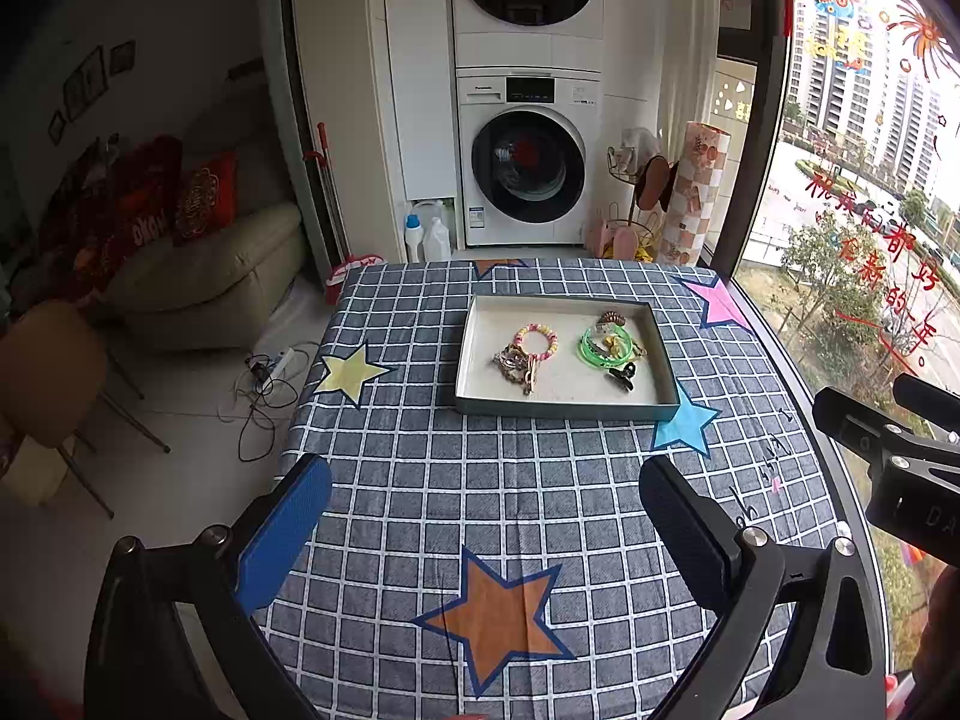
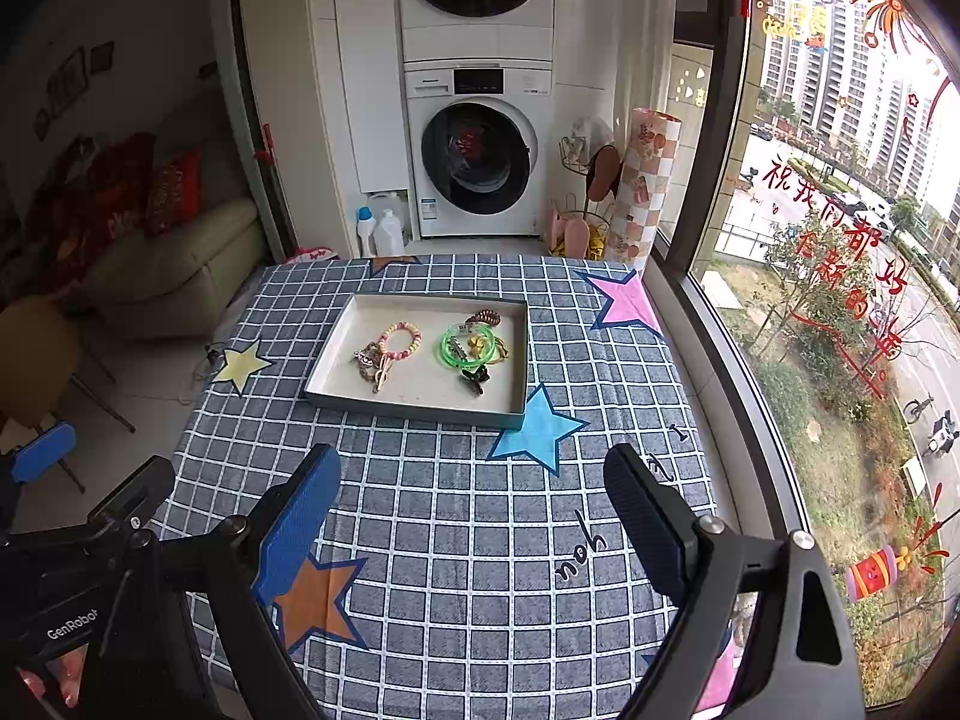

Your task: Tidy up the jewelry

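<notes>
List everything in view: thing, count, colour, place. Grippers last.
tray: one, grey-green rim, white inside, mid-table
beaded bracelet: one, pink and yellow, tray's left half
green bangle: one, bright green, tray's right half
hair clip: one, black, just in front of the bangle
tablecloth: one, grey-blue checks with coloured stars, covering the table
washing machine: one, white, behind the table
sofa: one, beige, left
left gripper: open, empty, over the cloth
right gripper: open, empty, over the cloth
</notes>
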`<state>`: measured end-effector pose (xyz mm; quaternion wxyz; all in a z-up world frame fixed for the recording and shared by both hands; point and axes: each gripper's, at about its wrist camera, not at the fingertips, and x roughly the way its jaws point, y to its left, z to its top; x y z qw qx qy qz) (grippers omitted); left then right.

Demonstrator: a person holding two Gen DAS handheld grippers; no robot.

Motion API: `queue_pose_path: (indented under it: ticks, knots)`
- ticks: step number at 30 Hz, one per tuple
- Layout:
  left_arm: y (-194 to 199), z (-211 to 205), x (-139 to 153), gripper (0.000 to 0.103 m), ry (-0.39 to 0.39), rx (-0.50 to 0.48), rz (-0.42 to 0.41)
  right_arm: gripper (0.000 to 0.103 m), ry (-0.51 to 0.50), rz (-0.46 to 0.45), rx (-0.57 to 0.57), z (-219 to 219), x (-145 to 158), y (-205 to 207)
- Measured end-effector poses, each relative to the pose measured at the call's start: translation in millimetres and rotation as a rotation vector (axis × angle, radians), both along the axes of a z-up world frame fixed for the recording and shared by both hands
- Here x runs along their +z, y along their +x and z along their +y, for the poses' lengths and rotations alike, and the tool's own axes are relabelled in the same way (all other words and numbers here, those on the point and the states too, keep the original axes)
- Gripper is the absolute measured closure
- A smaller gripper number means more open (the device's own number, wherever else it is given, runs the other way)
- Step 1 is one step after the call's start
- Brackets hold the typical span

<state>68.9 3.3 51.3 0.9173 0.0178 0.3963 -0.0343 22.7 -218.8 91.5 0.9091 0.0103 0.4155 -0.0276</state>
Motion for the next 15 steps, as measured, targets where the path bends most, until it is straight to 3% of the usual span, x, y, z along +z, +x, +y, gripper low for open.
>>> queue_pose_path:
  ticks: [15]
  knots:
    - [-0.4,-0.2,-0.6,0.0,-0.001,0.002,0.001,0.012,0.002,0.002,0.002,2.5,-1.6,1.2]
